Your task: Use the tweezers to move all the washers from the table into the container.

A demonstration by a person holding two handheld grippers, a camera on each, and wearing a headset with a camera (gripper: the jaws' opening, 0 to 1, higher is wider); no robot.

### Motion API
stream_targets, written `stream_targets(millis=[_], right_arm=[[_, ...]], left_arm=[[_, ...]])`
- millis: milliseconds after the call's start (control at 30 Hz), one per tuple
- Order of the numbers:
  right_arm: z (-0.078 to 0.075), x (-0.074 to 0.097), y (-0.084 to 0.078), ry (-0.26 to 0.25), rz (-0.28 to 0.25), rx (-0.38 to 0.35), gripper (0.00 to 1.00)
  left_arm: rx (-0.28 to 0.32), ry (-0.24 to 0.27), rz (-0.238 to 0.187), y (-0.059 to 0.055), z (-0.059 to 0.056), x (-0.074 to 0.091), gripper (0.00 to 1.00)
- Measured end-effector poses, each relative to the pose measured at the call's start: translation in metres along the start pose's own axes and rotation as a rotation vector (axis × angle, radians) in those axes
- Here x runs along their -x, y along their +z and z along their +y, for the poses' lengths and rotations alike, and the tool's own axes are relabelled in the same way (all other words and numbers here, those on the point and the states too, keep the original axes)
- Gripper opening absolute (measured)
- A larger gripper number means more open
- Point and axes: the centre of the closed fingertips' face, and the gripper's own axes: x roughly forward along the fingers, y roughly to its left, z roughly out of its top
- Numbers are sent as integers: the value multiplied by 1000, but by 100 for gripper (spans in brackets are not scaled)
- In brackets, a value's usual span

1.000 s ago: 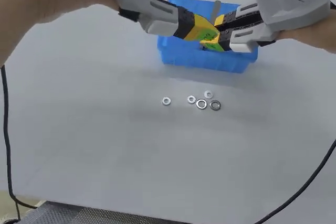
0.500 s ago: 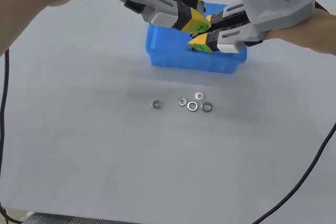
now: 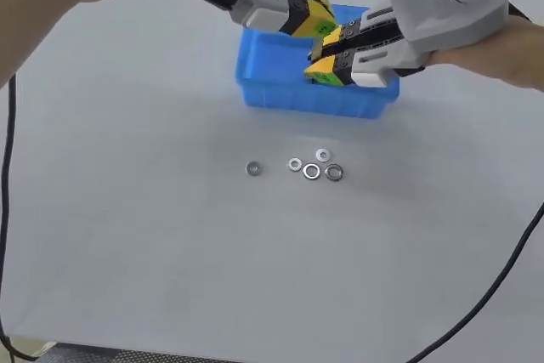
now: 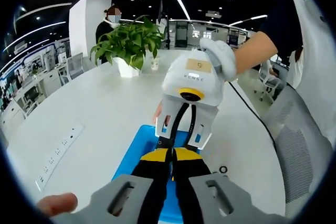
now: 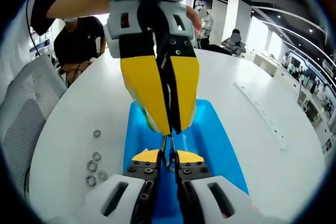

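The left gripper (image 3: 326, 30) is lifting a touch since a moment ago. Five washers (image 3: 312, 172) are sitting on the grey table (image 3: 127, 235), just in front of the blue container (image 3: 280, 95). Above it the right gripper (image 3: 321, 70) is pinching the thin tweezers (image 5: 169, 148), while the left gripper's jaws are pressing together, tips almost meeting.

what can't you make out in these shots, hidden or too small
Head view: the left gripper and right gripper cover the floor of the blue plastic container, so its contents are hidden.
Right gripper view: the thin metal tweezers show as a sliver between the fingers; their tips are hidden.
Head view: the small silver washers are too small to tell whether the clustered four touch.
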Motion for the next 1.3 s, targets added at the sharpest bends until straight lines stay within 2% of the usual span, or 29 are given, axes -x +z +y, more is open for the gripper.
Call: stream_targets(millis=[67,100,133,300,367,533,867,1000,1167,1300], right_arm=[[-2,1,-1,-10,2,4,12],[-1,2,0,-13,2,7,12],[-1,3,0,-14,-2,4,12],[-2,5,-1,-23,-7,-8,12],[-2,5,-2,-30,4,9,12],[-3,7,-3,-36,2,-8,17],[-5,11,3,-61,-15,-43,22],[-8,21,13,-93,-40,-67,24],[-10,38,23,-134,-60,-52,28],[-7,54,26,-152,-96,-107,31]], left_arm=[[-8,1,-9,1,1,1,5],[-36,-4,-26,3,0,1,5],[-40,-4,-31,3,-1,1,5],[-64,6,-37,9,1,3,5],[-66,6,-40,11,1,4,5],[-89,16,-30,12,2,6,5],[-106,44,-37,22,3,18,5],[-115,66,-47,28,5,28,5],[-126,88,-69,35,4,43,5],[-142,107,-64,37,1,55,5]])
